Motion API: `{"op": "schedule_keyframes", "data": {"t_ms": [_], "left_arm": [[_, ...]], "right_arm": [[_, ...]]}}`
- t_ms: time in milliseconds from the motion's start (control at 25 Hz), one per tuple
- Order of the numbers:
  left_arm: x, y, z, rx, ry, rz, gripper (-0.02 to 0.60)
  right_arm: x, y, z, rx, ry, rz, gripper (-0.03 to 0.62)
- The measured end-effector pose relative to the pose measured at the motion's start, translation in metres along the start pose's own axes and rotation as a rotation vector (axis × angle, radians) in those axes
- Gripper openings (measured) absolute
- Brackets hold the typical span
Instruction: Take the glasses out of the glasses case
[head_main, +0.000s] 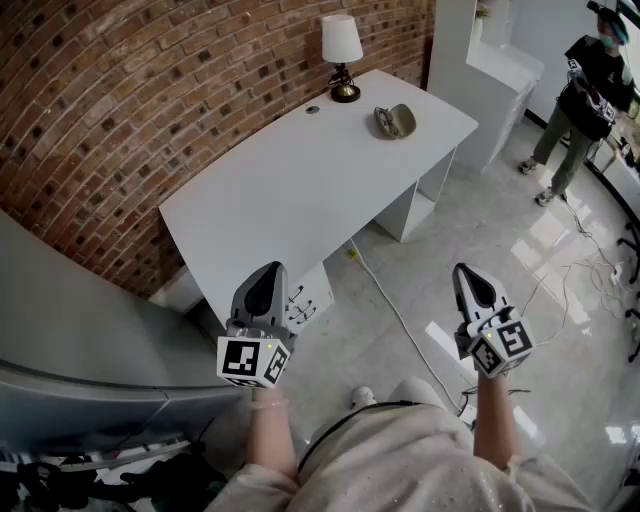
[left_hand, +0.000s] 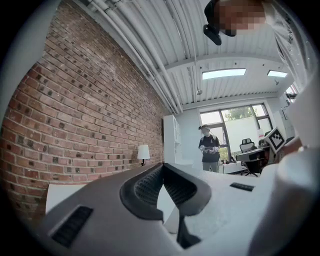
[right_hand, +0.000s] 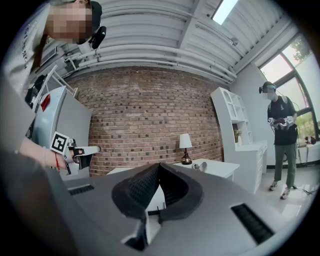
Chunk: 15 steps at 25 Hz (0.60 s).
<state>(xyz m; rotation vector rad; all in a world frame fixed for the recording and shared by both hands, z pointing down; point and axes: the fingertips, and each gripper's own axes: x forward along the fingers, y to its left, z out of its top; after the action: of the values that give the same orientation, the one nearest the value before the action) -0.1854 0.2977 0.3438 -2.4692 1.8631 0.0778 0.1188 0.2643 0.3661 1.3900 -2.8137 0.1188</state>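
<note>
Brick wall (head_main: 150, 100) backs a white desk (head_main: 300, 190), and we stand well back from it on the pale tiled floor (head_main: 520, 220). At the desk's far end a table lamp (head_main: 342, 55) with a white shade stands by the wall. Near the lamp, toward the desk's outer edge, lies the glasses case (head_main: 395, 121) with its lid swung open — it is too small for us to tell what lies inside. We hold the left gripper (head_main: 266, 280) and the right gripper (head_main: 468, 280) low in front of us, well apart from each other and far from the case. Each one's jaws are pressed together with nothing between them. A white cable (head_main: 385, 298) trails across the floor, and another person (head_main: 585, 95) stands beyond a white shelf unit (head_main: 490, 70).
</note>
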Motion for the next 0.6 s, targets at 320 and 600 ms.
{"op": "schedule_keyframes", "data": {"t_ms": [320, 600], "left_arm": [[0.014, 0.002, -0.024, -0.052, 0.022, 0.022, 0.005], [0.055, 0.013, -0.027, -0.047, 0.031, 0.057, 0.005]], "right_arm": [[0.010, -0.016, -0.007, 0.001, 0.011, 0.001, 0.003], [0.046, -0.051, -0.013, 0.022, -0.006, 0.005, 0.003]]}}
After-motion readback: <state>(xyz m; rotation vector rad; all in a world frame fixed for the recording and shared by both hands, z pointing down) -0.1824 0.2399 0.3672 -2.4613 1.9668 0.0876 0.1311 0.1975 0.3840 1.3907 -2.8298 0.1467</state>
